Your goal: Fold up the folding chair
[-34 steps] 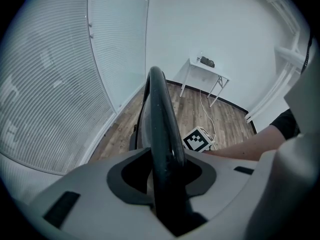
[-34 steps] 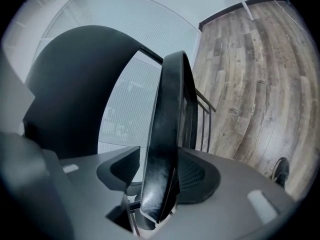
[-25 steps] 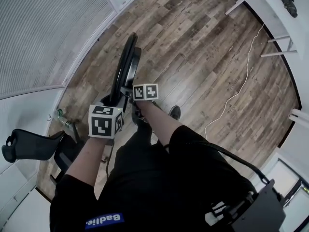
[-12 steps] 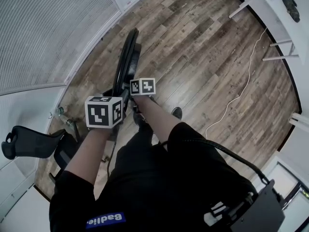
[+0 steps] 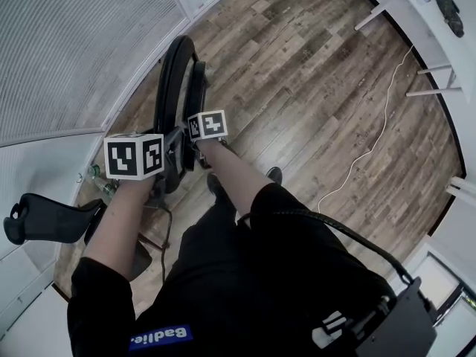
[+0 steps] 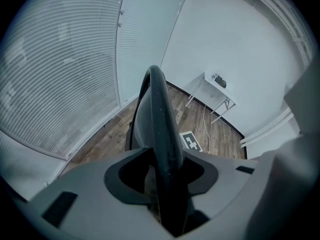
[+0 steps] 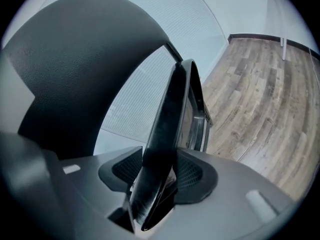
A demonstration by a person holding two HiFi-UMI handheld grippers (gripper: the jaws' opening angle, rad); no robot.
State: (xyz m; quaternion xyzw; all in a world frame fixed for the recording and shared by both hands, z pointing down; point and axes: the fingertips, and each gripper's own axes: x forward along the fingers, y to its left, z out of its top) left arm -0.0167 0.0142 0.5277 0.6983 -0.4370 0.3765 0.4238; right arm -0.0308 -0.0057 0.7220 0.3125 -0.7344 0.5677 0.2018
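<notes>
Black folding chair (image 5: 166, 76) stands edge-up at 11 o'clock. Right gripper (image 7: 160, 176) is clamped on its rim — left gripper (image 6: 162, 176) jaws have just been easing apart, rim between them.

In the head view the folding chair's (image 5: 172, 73) lower half vanishes behind the person's arms (image 5: 236, 175) and lap, so its legs cannot be seen. A black office chair (image 5: 44, 218) is partly covered by the left arm. The white bench (image 5: 465, 47) is cut off by the top right edge, and the dark object (image 5: 451, 10) on it is too small to name. In the right gripper view a broad dark curve (image 7: 75, 59) is blurred and cropped.
</notes>
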